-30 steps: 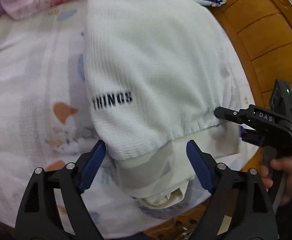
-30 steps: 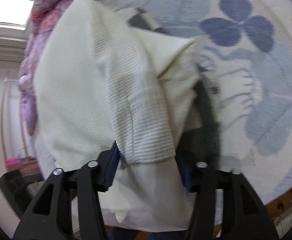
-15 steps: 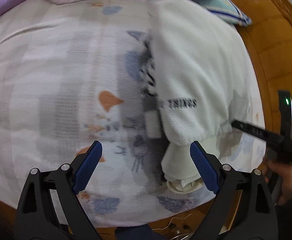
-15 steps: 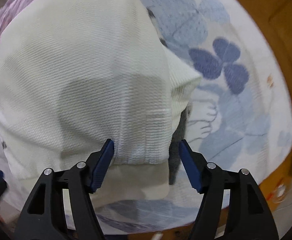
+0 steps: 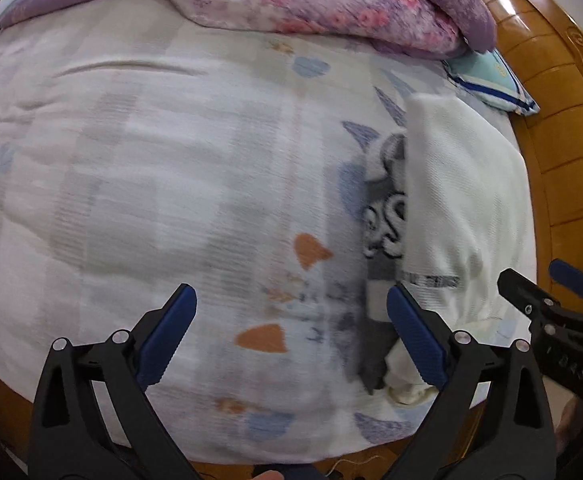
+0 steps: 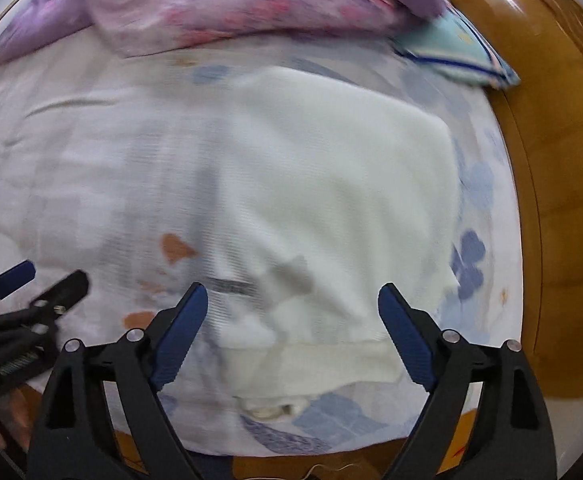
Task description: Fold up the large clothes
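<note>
1. Now the left tool (image 5: 291,336) is hanging wide apart over the bed (image 5: 151,200), holding nothing.
2. Next, the white sweater (image 6: 331,208) is lying folded on the bed's right side.
3. Lastly, the right tool (image 6: 293,332) is gaping over the sweater's near edge, gripping nothing.

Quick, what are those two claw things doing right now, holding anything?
Left gripper: open, holding nothing, over the bedsheet.
Right gripper: open, holding nothing; the white garment lies on the bed beyond it.
</note>
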`<control>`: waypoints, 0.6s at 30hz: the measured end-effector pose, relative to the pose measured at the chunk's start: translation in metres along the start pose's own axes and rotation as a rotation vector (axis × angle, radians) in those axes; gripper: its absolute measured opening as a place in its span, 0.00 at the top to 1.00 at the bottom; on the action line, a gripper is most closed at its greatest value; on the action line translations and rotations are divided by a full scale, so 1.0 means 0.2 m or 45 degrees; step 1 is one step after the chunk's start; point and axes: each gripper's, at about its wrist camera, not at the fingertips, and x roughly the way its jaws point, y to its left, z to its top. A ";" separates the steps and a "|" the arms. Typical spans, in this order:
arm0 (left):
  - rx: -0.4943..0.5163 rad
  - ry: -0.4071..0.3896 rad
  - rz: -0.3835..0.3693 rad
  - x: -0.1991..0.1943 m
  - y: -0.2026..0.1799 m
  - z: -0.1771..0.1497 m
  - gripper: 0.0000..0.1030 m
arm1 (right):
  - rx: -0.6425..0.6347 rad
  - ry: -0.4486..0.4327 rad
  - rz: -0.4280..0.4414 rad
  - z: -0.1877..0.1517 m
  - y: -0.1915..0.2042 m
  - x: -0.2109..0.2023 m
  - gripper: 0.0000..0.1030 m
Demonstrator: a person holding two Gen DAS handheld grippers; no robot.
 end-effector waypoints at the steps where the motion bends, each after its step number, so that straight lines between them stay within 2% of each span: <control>1: -0.017 -0.003 -0.007 -0.01 0.04 0.01 0.06 | -0.014 -0.008 -0.013 0.03 0.06 -0.02 0.16; 10: -0.040 -0.021 -0.036 -0.14 0.39 0.09 0.06 | -0.020 -0.040 -0.085 0.10 0.38 -0.14 0.13; 18: 0.094 -0.076 -0.049 -0.41 0.73 0.13 0.06 | 0.058 -0.080 -0.134 0.08 0.74 -0.38 0.13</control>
